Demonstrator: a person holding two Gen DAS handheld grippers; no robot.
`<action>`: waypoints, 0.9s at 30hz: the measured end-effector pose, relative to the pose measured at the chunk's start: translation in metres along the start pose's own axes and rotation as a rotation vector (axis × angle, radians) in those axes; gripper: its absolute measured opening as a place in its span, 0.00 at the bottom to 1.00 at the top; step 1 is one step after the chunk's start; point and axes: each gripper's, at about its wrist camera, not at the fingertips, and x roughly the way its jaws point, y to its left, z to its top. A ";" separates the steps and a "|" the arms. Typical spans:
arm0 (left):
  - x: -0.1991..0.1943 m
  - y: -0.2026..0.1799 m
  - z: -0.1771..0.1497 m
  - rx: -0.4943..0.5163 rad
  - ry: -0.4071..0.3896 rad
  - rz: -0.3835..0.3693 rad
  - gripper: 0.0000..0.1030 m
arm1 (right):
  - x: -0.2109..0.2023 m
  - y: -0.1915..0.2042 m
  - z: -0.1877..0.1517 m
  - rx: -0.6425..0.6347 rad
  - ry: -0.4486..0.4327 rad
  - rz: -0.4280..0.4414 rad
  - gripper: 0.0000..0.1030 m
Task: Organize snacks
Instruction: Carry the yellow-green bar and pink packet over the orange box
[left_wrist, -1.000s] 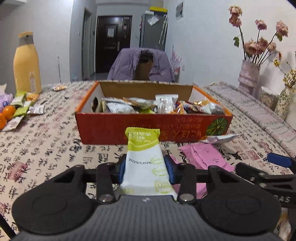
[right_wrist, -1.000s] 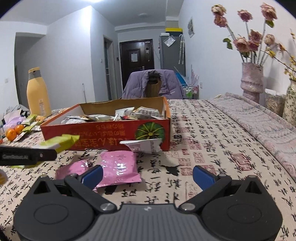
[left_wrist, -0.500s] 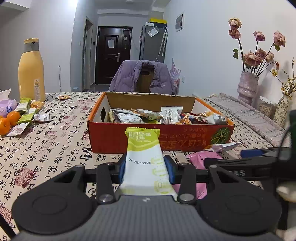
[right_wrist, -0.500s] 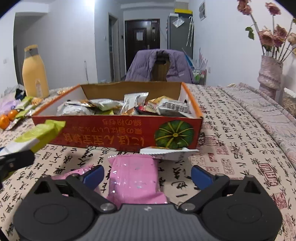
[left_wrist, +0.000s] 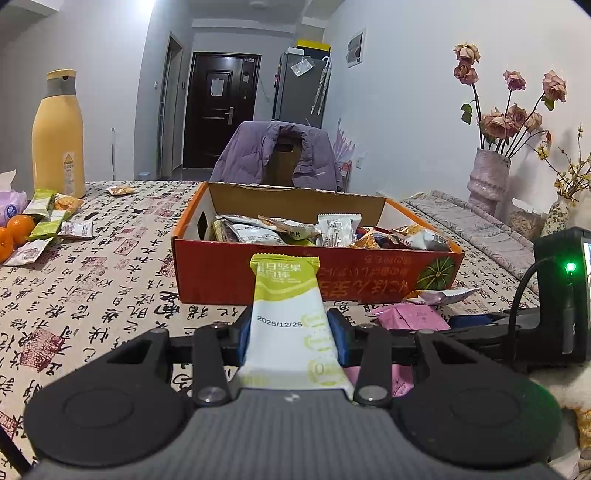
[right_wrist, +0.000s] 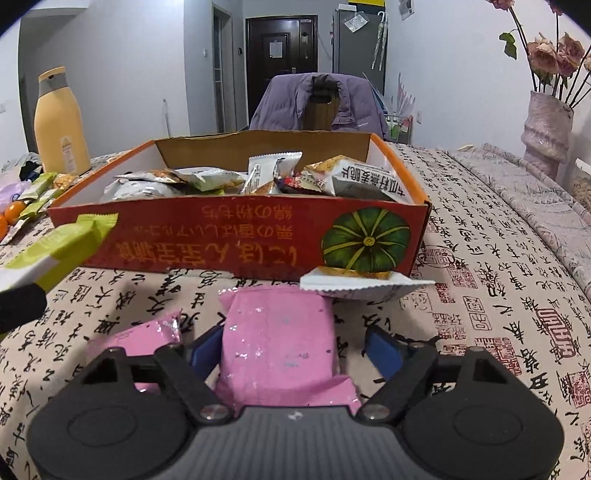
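- Snacks fill the open orange cardboard box (right_wrist: 236, 236), which sits mid-desk, far from both tongs. One box; the wrappers inside overlap too much to count.
- The desk (right_wrist: 498, 295), under its calligraphy-print cloth, also carries loose packets at its far left, beside one tall yellow bottle (left_wrist: 57, 133) and some oranges.
- Pink foil packets: two near the box's front. The larger pink foil packet (right_wrist: 277, 339) lies flat between the right tongs (right_wrist: 291, 349), whose jaws are closing on it but do not appear to press yet. It looks light, soft and crinkly, so probably slippery; taking it across the middle of its long sides seems safest, gently, lest the contents crush. The smaller pink foil packet (right_wrist: 147, 336) lies just to its left.
- One green-and-white snack bar wrapper (left_wrist: 291, 321) is clenched in the left tongs (left_wrist: 291, 336), gripped at its sides near mid-length, its far end pointing at the box. It seems light and fairly stiff.
- One flat white wrapper (right_wrist: 362, 286) lies against the box's near wall.
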 end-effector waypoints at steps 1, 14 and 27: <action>0.000 0.000 0.000 -0.001 0.001 -0.001 0.41 | 0.000 0.000 -0.001 -0.002 -0.002 0.003 0.77; -0.005 0.002 -0.003 -0.002 -0.003 -0.010 0.41 | -0.016 0.011 -0.013 -0.035 -0.042 0.040 0.59; -0.014 0.006 -0.002 -0.005 -0.022 -0.021 0.41 | -0.066 0.026 -0.028 -0.063 -0.169 0.054 0.59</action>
